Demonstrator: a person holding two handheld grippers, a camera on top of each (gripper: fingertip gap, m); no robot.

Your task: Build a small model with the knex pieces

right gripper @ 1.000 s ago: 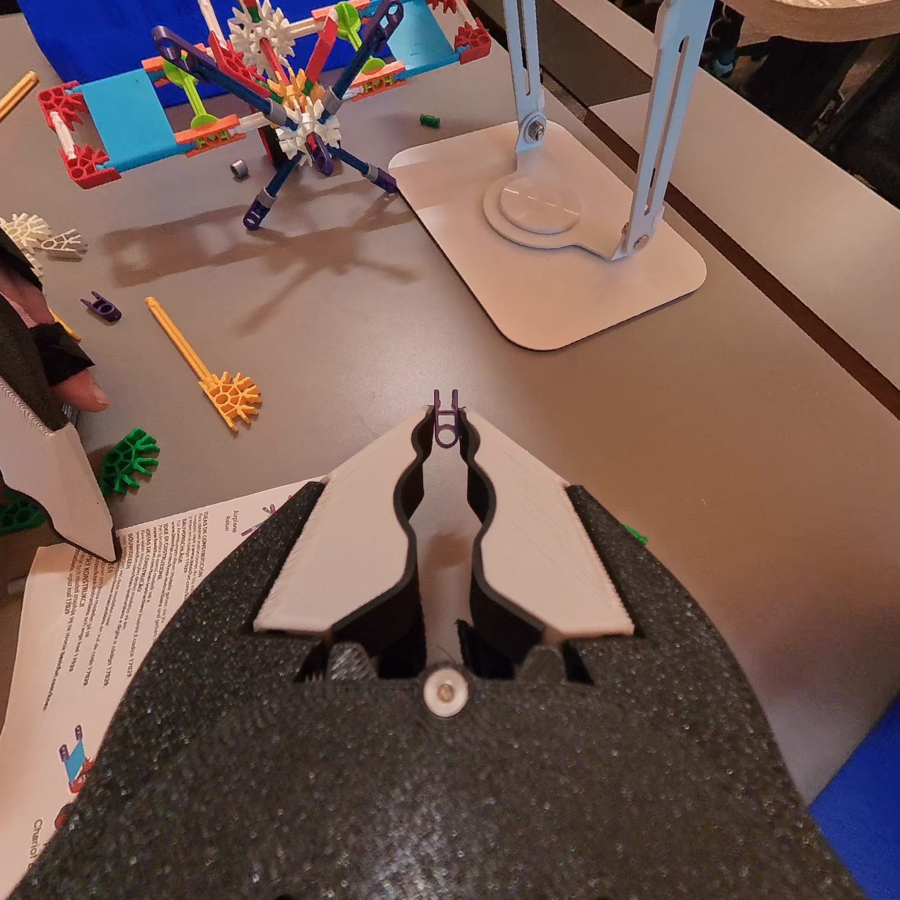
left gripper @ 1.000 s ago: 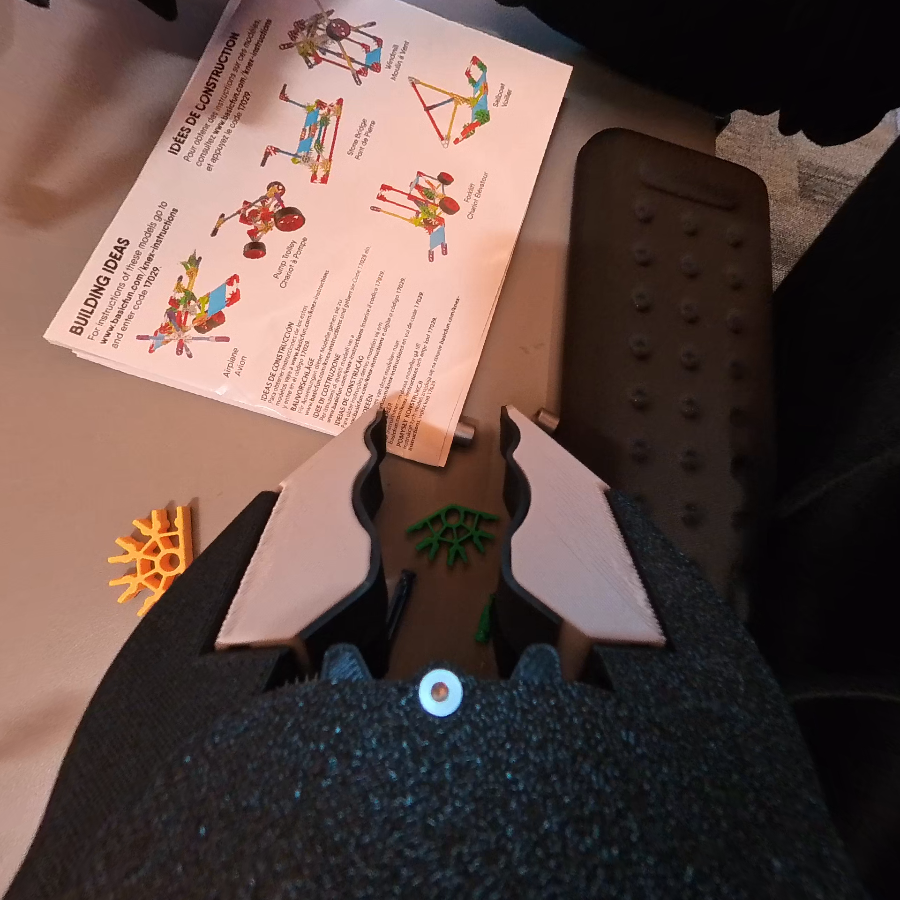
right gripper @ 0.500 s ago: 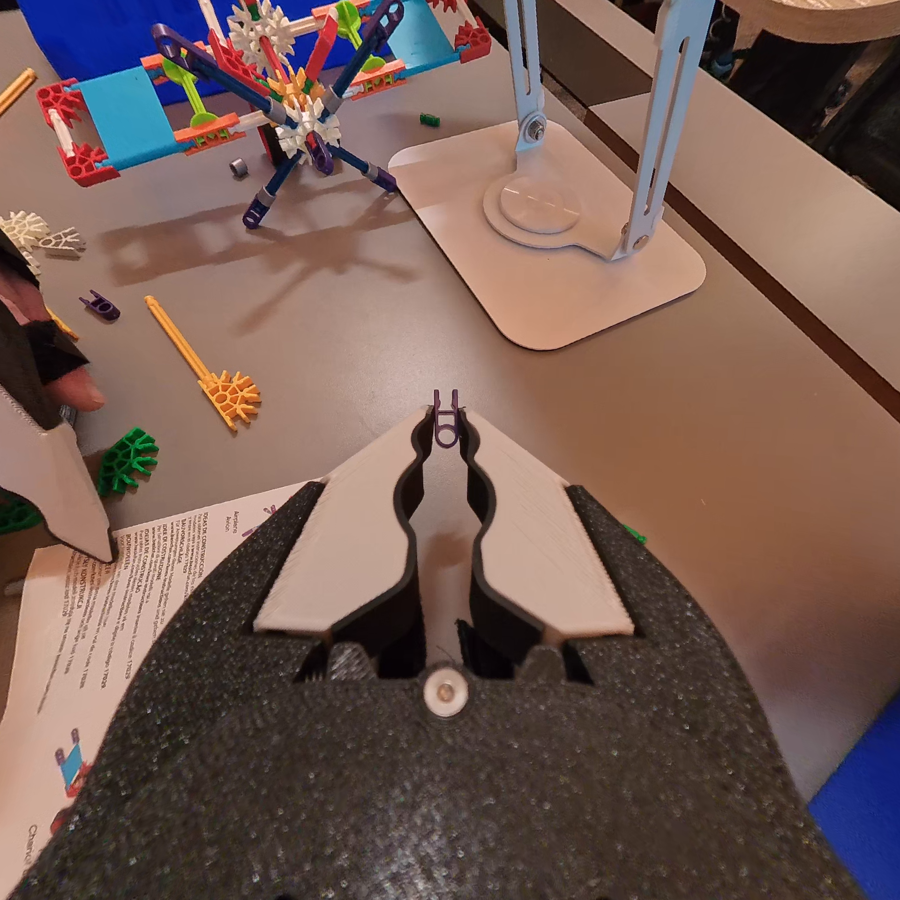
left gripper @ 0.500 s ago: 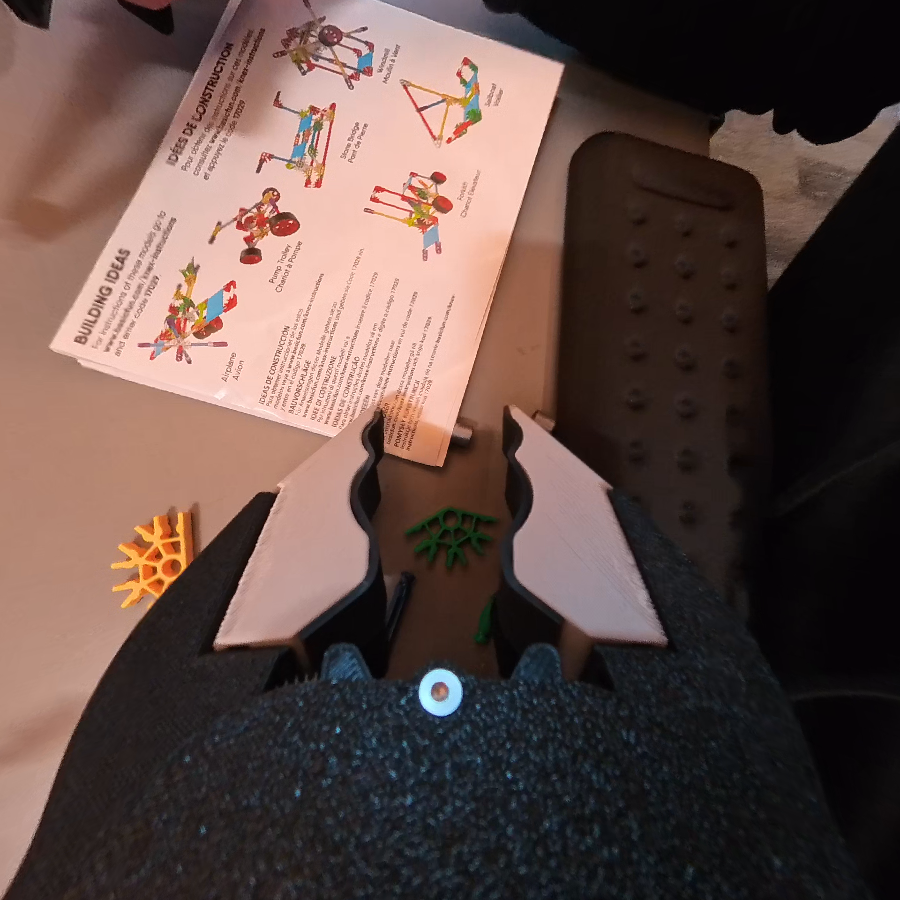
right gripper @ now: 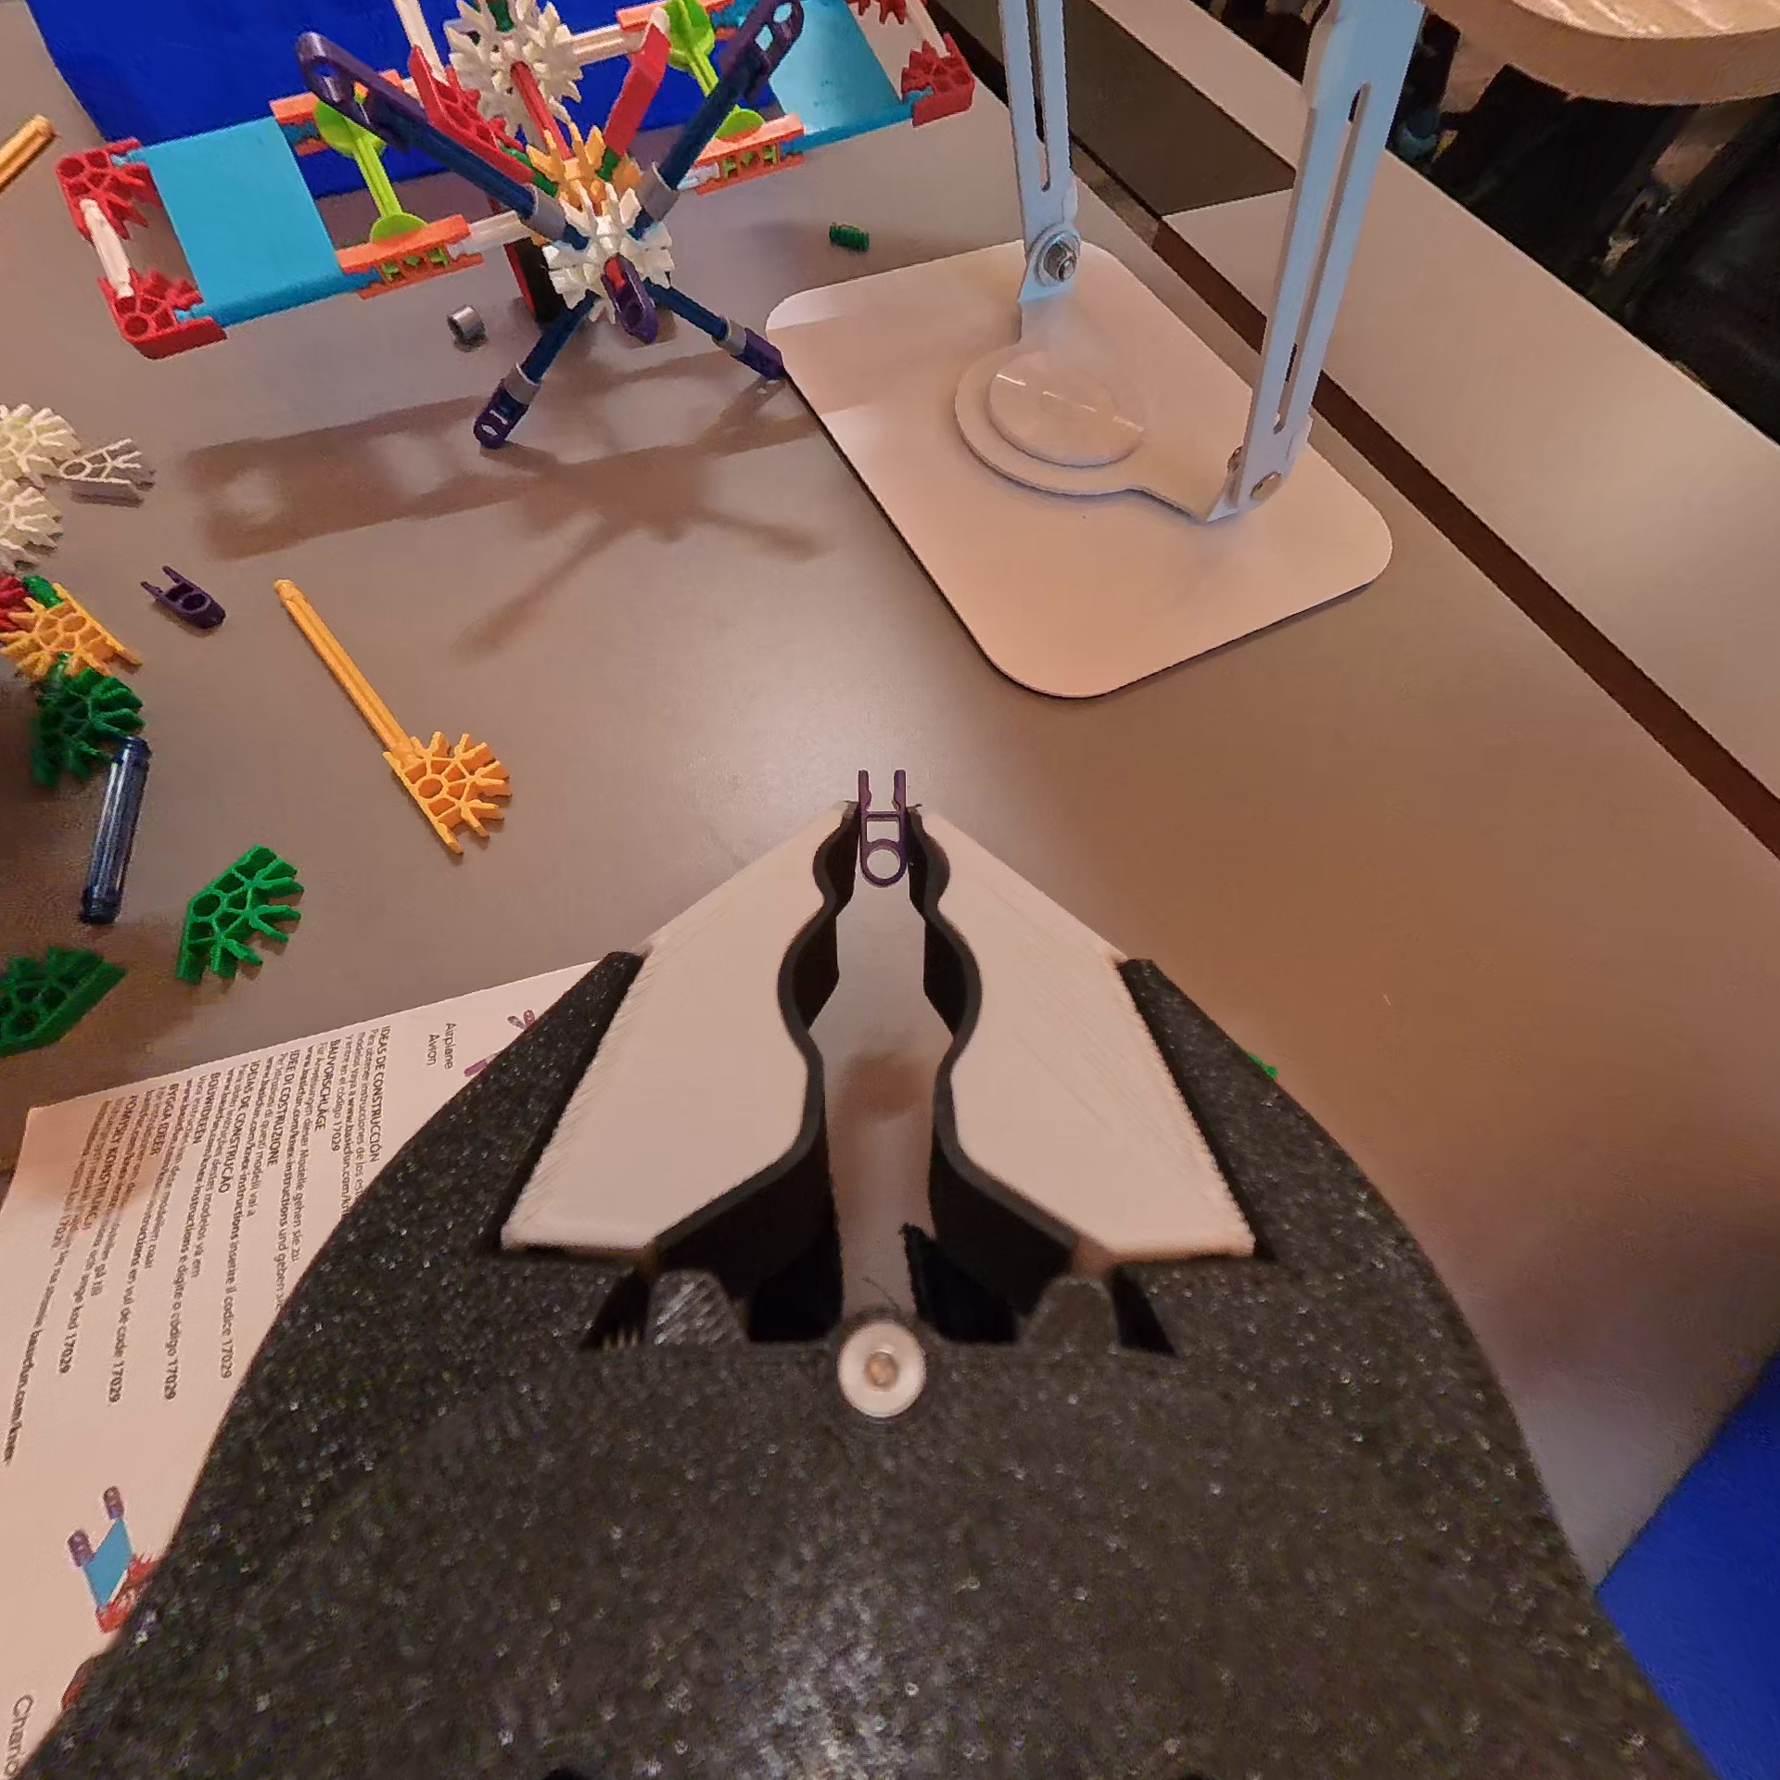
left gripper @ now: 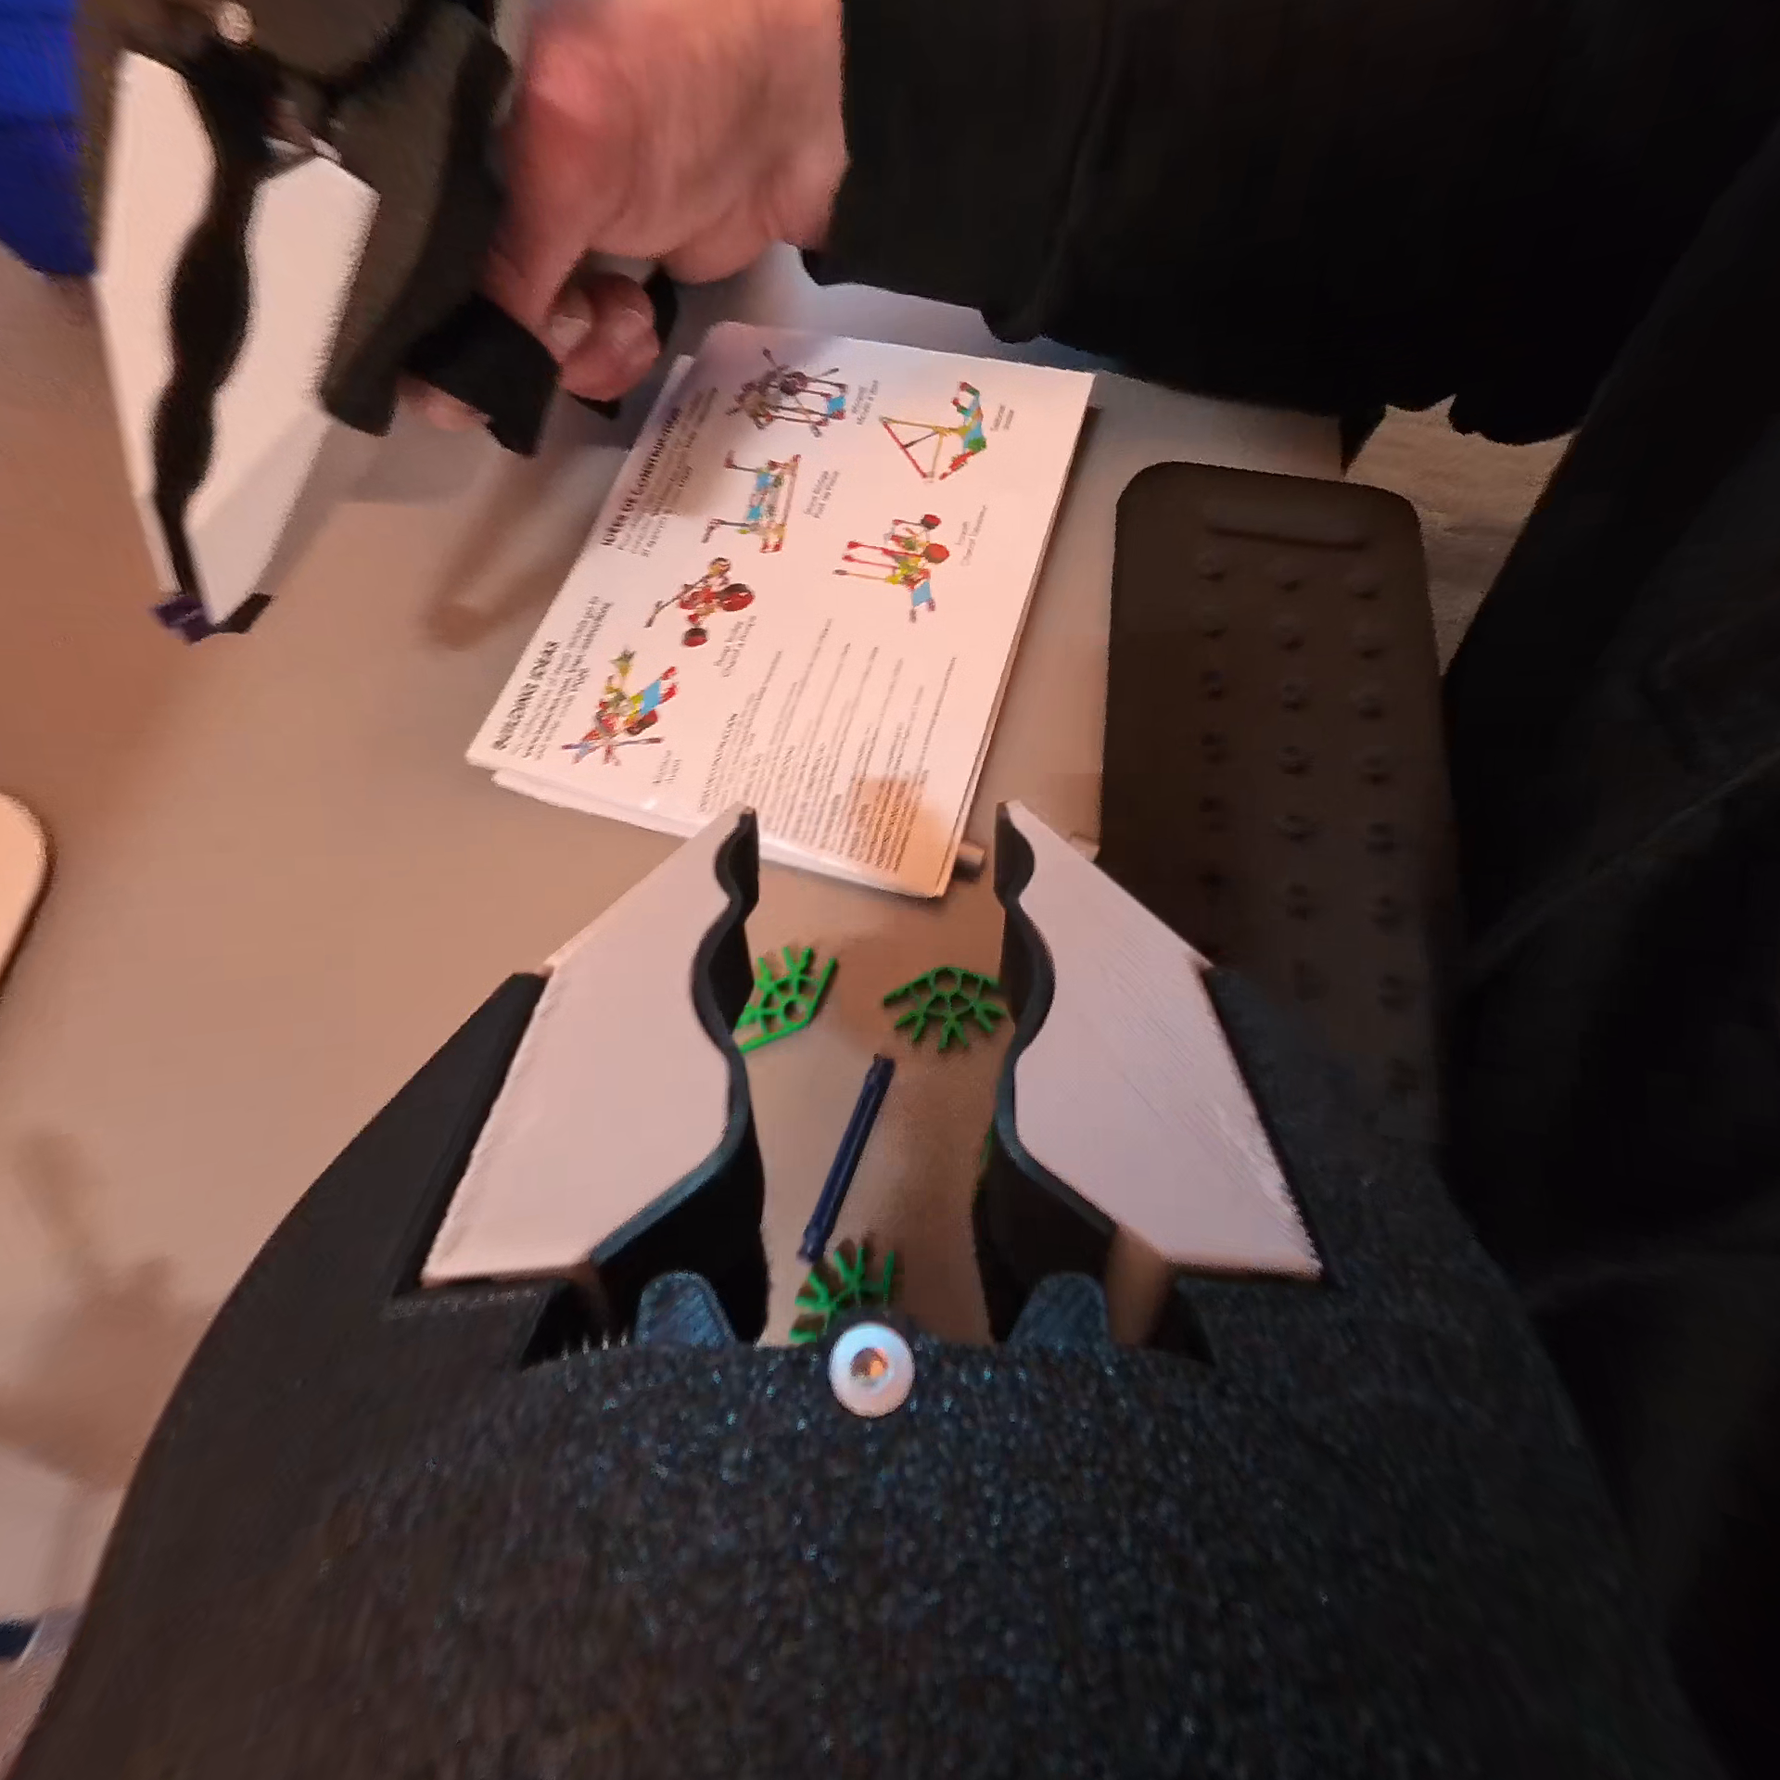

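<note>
My left gripper [left gripper: 876,833] is open and empty above the table. Between its fingers lie two green connectors [left gripper: 782,997] [left gripper: 949,1007], a dark blue rod [left gripper: 848,1156] and another green connector [left gripper: 848,1286]. My right gripper [right gripper: 881,819] is shut on a small purple clip connector [right gripper: 881,843], held above the bare tabletop. In the left wrist view the right gripper [left gripper: 193,597] shows blurred at the upper left, held by a hand [left gripper: 665,164].
An instruction sheet [left gripper: 799,616] [right gripper: 193,1204] lies beside a black studded pad [left gripper: 1271,722]. A colourful rod-and-connector model [right gripper: 539,193] and a white stand base [right gripper: 1088,501] stand farther off. A yellow rod with connector [right gripper: 385,713], a purple clip [right gripper: 188,602], green connectors [right gripper: 236,915] and a blue rod [right gripper: 116,828] lie on the left. Both grippers' tips are roughly 20 cm from the colourful rod-and-connector model [right gripper: 539,193].
My left gripper has drawn back and left the right wrist view; more pieces now show between its fingers. The right gripper and hand came into the left wrist view. The right gripper keeps its grip.
</note>
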